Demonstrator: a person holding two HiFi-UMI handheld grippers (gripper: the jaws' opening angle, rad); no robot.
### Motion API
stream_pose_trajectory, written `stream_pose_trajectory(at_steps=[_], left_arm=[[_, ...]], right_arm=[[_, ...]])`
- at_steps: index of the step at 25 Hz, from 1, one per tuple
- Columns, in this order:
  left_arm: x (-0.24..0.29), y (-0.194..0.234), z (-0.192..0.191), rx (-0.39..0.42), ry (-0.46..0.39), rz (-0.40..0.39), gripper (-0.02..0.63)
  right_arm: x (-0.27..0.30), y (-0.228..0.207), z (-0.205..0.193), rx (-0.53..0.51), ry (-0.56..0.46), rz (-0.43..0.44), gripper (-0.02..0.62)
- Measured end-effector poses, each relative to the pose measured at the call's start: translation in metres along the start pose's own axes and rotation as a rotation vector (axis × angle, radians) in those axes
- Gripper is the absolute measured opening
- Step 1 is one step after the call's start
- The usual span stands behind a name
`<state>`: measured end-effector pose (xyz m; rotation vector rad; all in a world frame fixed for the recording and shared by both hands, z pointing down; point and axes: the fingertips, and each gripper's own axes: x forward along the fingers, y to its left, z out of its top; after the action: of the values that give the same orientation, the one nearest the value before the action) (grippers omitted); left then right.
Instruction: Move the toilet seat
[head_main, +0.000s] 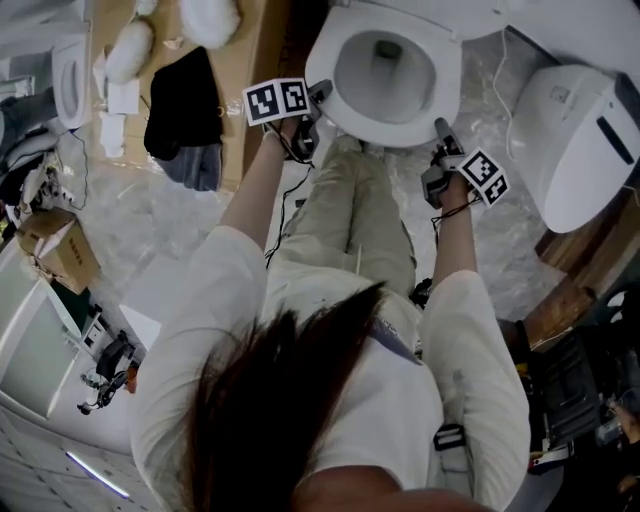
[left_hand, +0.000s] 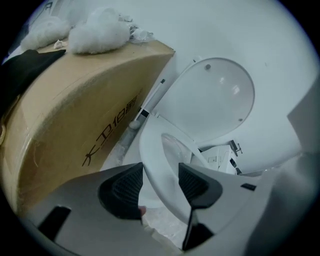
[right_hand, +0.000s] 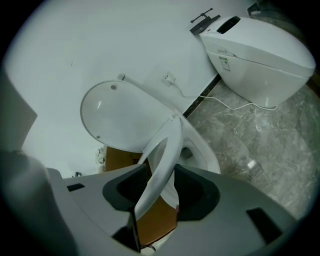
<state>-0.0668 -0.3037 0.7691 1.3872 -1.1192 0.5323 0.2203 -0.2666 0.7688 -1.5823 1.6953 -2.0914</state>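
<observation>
Toilet seat (right_hand: 175, 140) tilted above toilet bowl (right_hand: 202, 150) | left gripper (left_hand: 161, 172), jaws wide, clamps rim | right gripper (right_hand: 161, 172) clamps opposite side

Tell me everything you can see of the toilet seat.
The toilet seat is a white, glossy oval ring, plastic by its look, hinged at the back under the lid, which stands raised against the wall. It looks tilted up a little off the bowl. The left claw is closed on its rim on one side. The right claw has the opposite edge between its jaws, though whether it presses there I cannot tell.
</observation>
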Motion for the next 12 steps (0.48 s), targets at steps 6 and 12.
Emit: stream_pose_trajectory(at_steps=[6,12], left_arm=[[-0.008,-0.009,0.008,0.000,0.042,-0.002,0.204],[-0.016,-0.021,0.025,-0.018,0.041,-0.002,0.203]], right_arm=[[-0.001,0.008,0.011,0.128,-0.024,-0.014,0.175],[0.000,0.024,0.026,0.072,0.040,-0.011,0.175]])
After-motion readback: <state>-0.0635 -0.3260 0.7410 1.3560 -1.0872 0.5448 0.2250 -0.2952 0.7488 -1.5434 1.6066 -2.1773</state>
